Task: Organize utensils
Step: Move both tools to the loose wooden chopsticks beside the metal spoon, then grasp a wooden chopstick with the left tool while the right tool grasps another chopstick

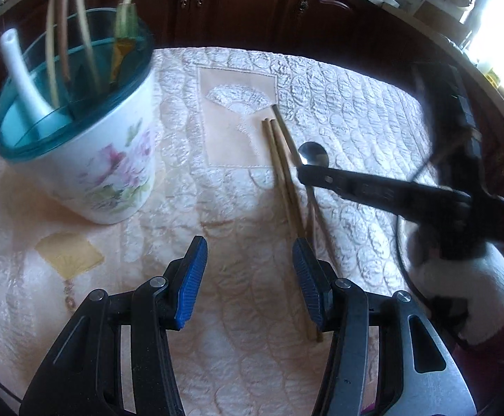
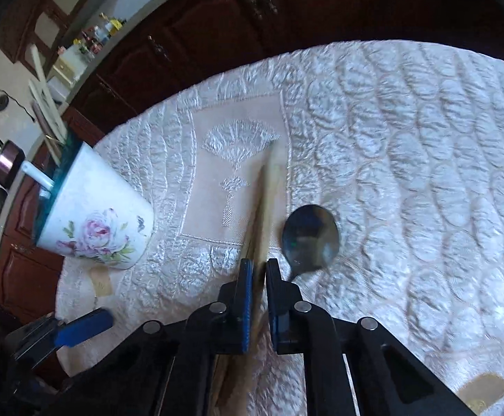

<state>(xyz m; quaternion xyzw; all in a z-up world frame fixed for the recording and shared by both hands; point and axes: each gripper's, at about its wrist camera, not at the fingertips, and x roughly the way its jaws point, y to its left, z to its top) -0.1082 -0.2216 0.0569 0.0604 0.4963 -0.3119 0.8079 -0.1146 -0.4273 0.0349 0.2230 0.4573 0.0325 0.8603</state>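
Note:
A white floral utensil holder [image 1: 102, 159] with a teal rim stands at the left; it holds several chopsticks and a white spoon [image 1: 23, 79]. It also shows in the right wrist view [image 2: 95, 215]. Several wooden chopsticks [image 1: 283, 170] and a metal spoon [image 1: 313, 155] lie on the quilted cloth. My left gripper [image 1: 250, 260] is open and empty above the cloth, just left of the chopsticks. My right gripper [image 2: 259, 270] is nearly shut around the chopsticks [image 2: 267, 201], beside the metal spoon [image 2: 310, 235]. It shows from the side in the left wrist view [image 1: 304, 173].
A pale quilted cloth [image 1: 356, 104] covers the round table. Dark wooden cabinets [image 1: 245, 3] stand behind it. The left gripper's blue pad [image 2: 85, 324] shows at the lower left of the right wrist view.

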